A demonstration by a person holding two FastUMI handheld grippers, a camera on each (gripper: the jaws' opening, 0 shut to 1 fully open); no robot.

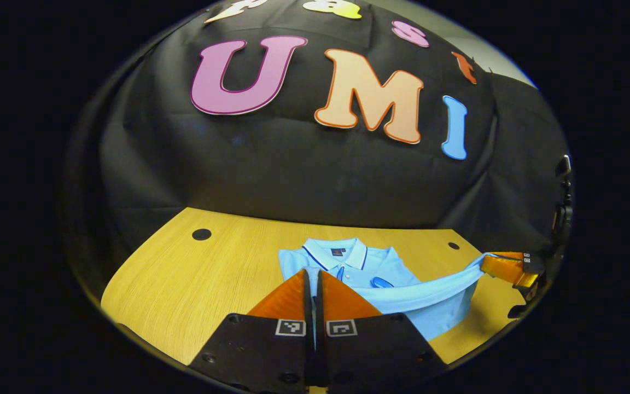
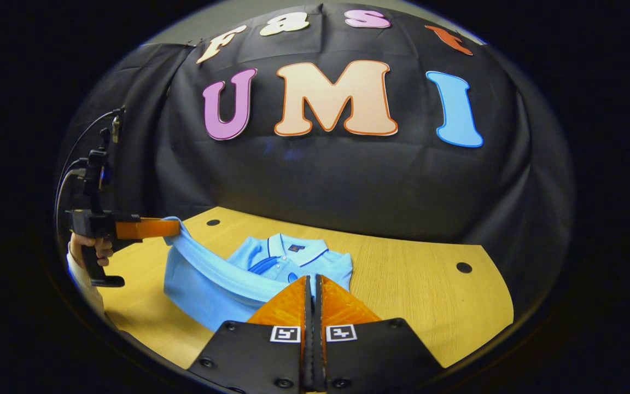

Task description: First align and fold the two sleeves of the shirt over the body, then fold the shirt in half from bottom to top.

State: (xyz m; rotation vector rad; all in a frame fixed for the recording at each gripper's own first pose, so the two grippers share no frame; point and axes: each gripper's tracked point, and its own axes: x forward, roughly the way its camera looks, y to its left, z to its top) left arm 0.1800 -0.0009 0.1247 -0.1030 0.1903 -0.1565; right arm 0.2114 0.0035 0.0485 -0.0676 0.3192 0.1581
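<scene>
Closest up in the left gripper view is the left claw (image 1: 313, 282), jaws pinched together with a bit of pale blue fabric caught between them, so I'd call it clenched on the hem of the shirt (image 1: 372, 276). That shirt is a light blue polo lying on the wooden bench (image 1: 194, 284), collar (image 1: 341, 253) pointing toward the black cloth wall. Off to the right edge you can see the right claw (image 1: 493, 261) holding the other bottom corner up off the bench, with the hem stretched in a raised band between the two. Switching to the right gripper view: the right claw's own jaws are squeezed together too, and the blue hem runs right up to them, so it looks to be gripping the fabric as well. Farther left a hand (image 2: 89, 247) holds the left claw (image 2: 170, 227), which has its corner of the shirt lifted well clear of the bench. Progress-wise, my read is the sleeves are already tucked over the body, since the shirt looks like a neat narrow rectangle with no sleeves sticking out, and the bottom-to-top fold is underway but not landed; the hem is not yet up at the collar. No containers anywhere that I can spot, just two small dark holes in the bench top.
</scene>
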